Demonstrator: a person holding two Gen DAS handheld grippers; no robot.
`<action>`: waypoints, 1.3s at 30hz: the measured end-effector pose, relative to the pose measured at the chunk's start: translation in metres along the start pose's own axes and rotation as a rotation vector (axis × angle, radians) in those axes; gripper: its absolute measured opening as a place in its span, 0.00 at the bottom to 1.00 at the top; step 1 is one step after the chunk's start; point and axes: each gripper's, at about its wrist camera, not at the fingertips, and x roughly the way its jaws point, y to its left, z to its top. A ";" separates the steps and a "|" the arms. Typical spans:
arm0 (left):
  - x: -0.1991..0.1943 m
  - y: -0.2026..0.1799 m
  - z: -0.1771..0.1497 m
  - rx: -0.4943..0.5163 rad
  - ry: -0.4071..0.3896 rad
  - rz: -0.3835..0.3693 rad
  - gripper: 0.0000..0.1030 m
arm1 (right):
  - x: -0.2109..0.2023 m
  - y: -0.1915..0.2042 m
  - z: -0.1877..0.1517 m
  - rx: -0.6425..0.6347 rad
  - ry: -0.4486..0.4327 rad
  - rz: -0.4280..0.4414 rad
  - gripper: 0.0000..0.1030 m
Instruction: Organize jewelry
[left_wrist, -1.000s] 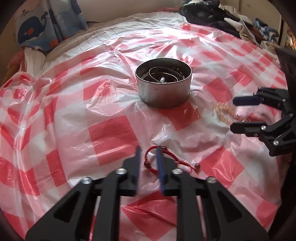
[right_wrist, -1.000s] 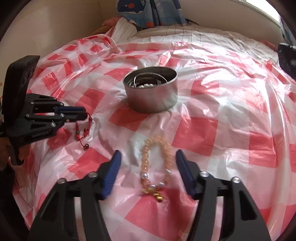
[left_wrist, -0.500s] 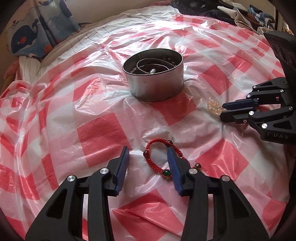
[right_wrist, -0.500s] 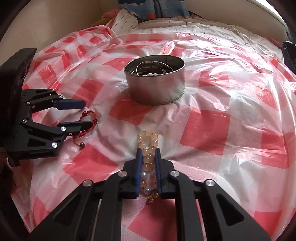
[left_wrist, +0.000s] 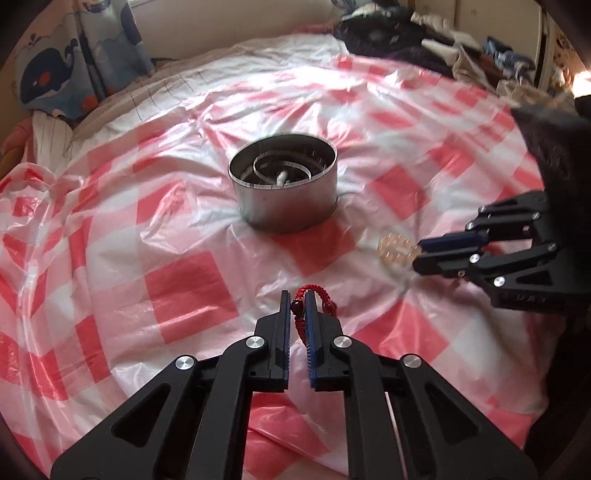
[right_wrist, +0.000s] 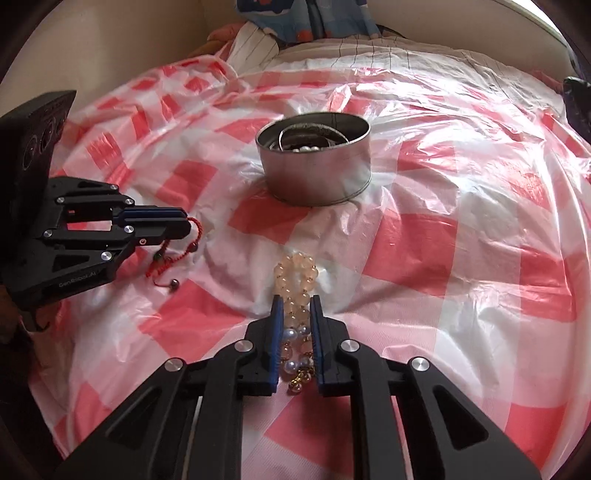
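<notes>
A red cord bracelet (left_wrist: 325, 301) with dark beads is pinched in my left gripper (left_wrist: 297, 299), which is shut on it. In the right wrist view the red cord bracelet (right_wrist: 173, 254) trails from the left gripper (right_wrist: 186, 221) down onto the sheet. My right gripper (right_wrist: 295, 304) is shut on a pale bead bracelet (right_wrist: 295, 273) with pearls and a gold clasp. Its loop sticks out past the fingertips and lies on the sheet. From the left, the right gripper (left_wrist: 419, 254) shows with the pale bead bracelet (left_wrist: 395, 249) at its tips. A round metal tin (right_wrist: 317, 177) stands beyond both grippers.
The tin (left_wrist: 284, 206) holds metal bangles and pearls. A crinkled red-and-white checked plastic sheet (left_wrist: 184, 280) covers the bed. Whale-print fabric (left_wrist: 48, 70) lies at the back left and a heap of dark clothes (left_wrist: 399, 37) at the back right.
The right jaws closed around the pale bead bracelet first. Then the left jaws closed on the red cord bracelet, which lay loose between them half a second ago.
</notes>
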 end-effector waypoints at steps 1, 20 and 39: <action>-0.004 0.001 0.000 -0.008 -0.012 -0.010 0.06 | -0.004 0.000 0.000 0.008 -0.014 0.009 0.13; -0.003 0.005 -0.010 -0.045 0.025 0.057 0.11 | -0.011 0.019 -0.005 -0.031 -0.092 -0.085 0.74; 0.018 -0.005 -0.015 0.006 0.093 0.099 0.48 | -0.021 0.008 -0.014 0.025 -0.069 -0.034 0.15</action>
